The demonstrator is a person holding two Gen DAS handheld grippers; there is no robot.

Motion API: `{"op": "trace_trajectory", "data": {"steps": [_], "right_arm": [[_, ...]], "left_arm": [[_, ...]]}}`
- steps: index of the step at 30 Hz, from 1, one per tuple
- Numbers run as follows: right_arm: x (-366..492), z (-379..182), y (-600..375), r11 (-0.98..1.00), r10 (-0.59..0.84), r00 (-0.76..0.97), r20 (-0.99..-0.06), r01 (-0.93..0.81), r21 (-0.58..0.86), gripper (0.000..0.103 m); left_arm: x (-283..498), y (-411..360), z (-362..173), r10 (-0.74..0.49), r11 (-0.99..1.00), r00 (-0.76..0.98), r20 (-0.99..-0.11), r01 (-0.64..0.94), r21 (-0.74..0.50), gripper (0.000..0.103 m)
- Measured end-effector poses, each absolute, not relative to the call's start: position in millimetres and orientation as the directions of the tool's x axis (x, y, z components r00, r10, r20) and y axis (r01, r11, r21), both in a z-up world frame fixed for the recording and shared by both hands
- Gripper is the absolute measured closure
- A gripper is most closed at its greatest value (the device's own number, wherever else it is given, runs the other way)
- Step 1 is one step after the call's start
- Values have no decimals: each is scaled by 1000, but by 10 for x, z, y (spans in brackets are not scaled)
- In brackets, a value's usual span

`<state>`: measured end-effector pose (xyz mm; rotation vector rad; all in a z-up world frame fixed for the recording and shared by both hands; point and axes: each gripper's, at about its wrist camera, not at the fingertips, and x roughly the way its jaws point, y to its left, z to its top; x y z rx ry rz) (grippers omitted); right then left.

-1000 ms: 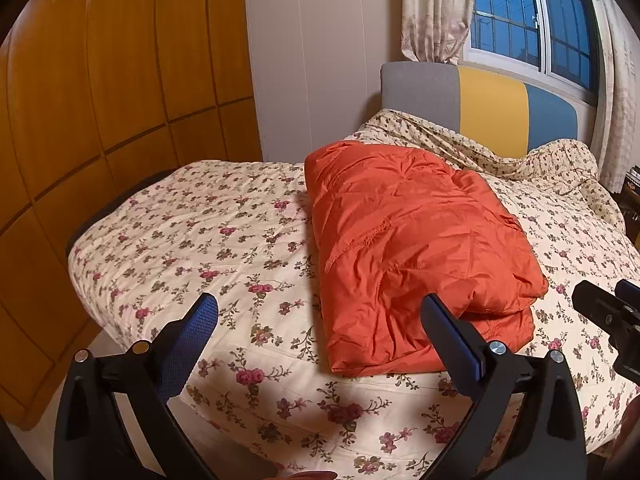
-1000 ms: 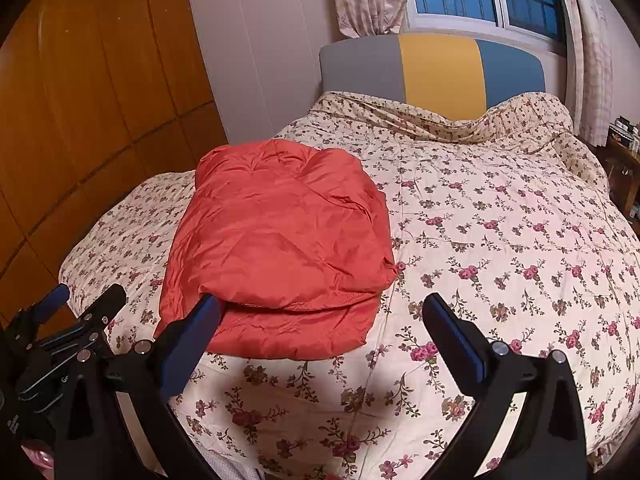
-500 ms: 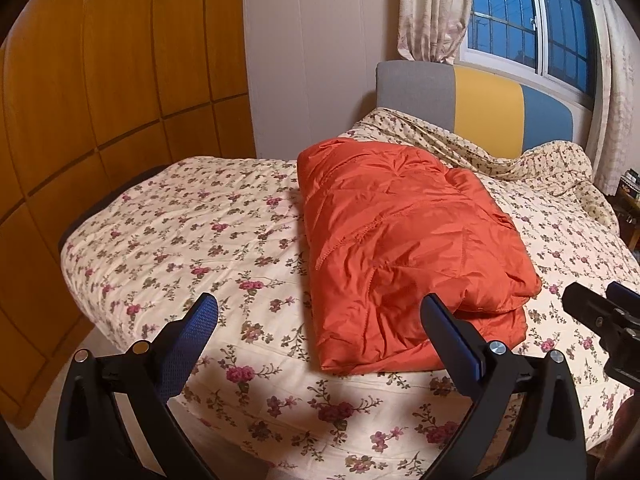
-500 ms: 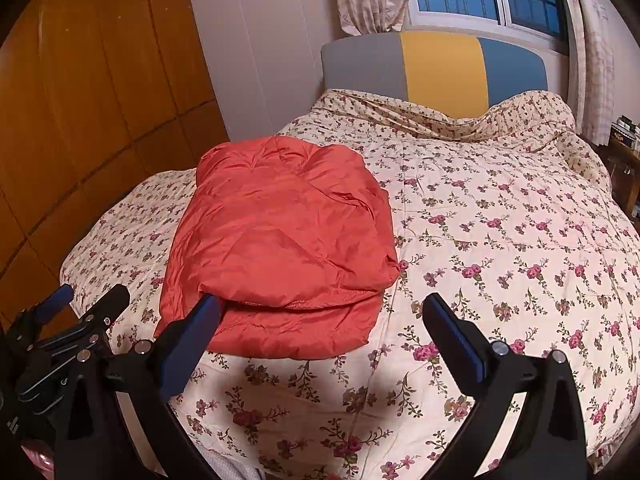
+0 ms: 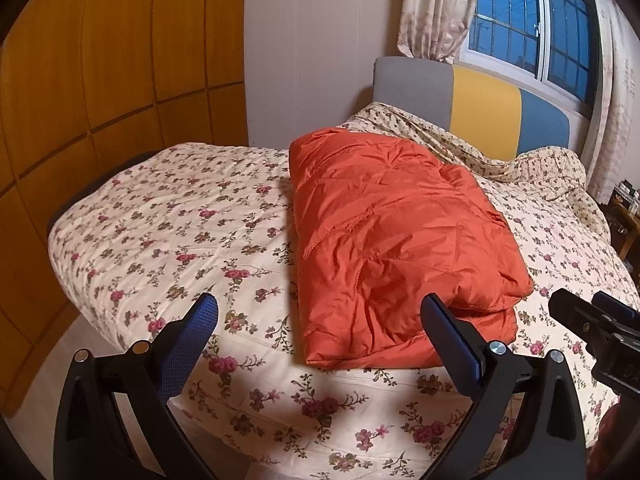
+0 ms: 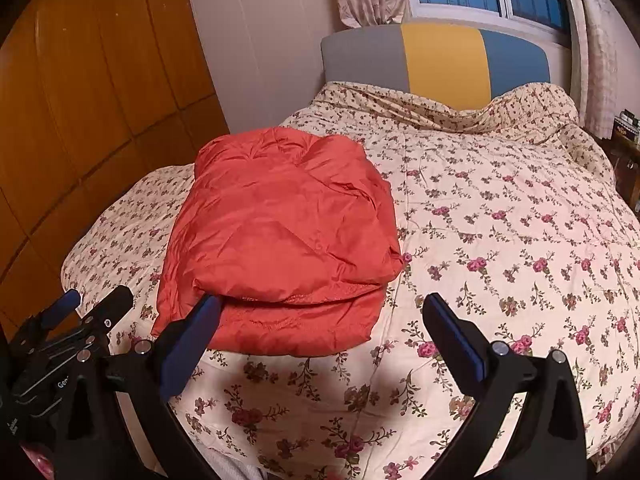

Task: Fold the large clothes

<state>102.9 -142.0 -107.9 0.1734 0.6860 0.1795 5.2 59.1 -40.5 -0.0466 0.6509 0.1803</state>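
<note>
- The puffy orange quilted jacket [image 5: 396, 236] lies folded into a thick oblong on the bed, its upper layer doubled over a lower layer whose edge shows at the near end.
- It rests on a cream quilted bedspread with pink flowers [image 6: 500, 248], on the half of the bed nearer the wooden wall, close to the foot edge.
- Beyond it stands a padded headboard in grey, yellow and blue panels [image 6: 444, 60]; above that, a barred window [image 5: 516, 28] with patterned curtains [image 5: 436, 8].
- Orange-brown wooden wall panels [image 5: 92, 64] run along one side.
- The left gripper [image 5: 318, 312] hangs above the foot edge, blue-padded fingers spread wide, holding nothing.
- The right gripper [image 6: 320, 312] is likewise wide apart and empty, clear of the jacket.
</note>
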Motion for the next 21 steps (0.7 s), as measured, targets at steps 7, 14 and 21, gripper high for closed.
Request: {"op": "trace_trajectory", "data": {"steps": [7, 14, 21], "right_arm": [[1078, -1122, -1447, 970, 221, 750, -623, -101, 223, 2], [1131, -1170, -1459, 969, 224, 740, -634, -101, 224, 2], [1341, -1259, -1694, 975, 172, 723, -669, -31, 218, 2]], "left_arm": [[85, 583, -413, 149, 985, 785, -602, -169, 23, 3], [156, 593, -454, 145, 985, 771, -620, -171, 17, 3], [434, 801, -572, 159, 978, 709, -687, -208, 12, 3]]}}
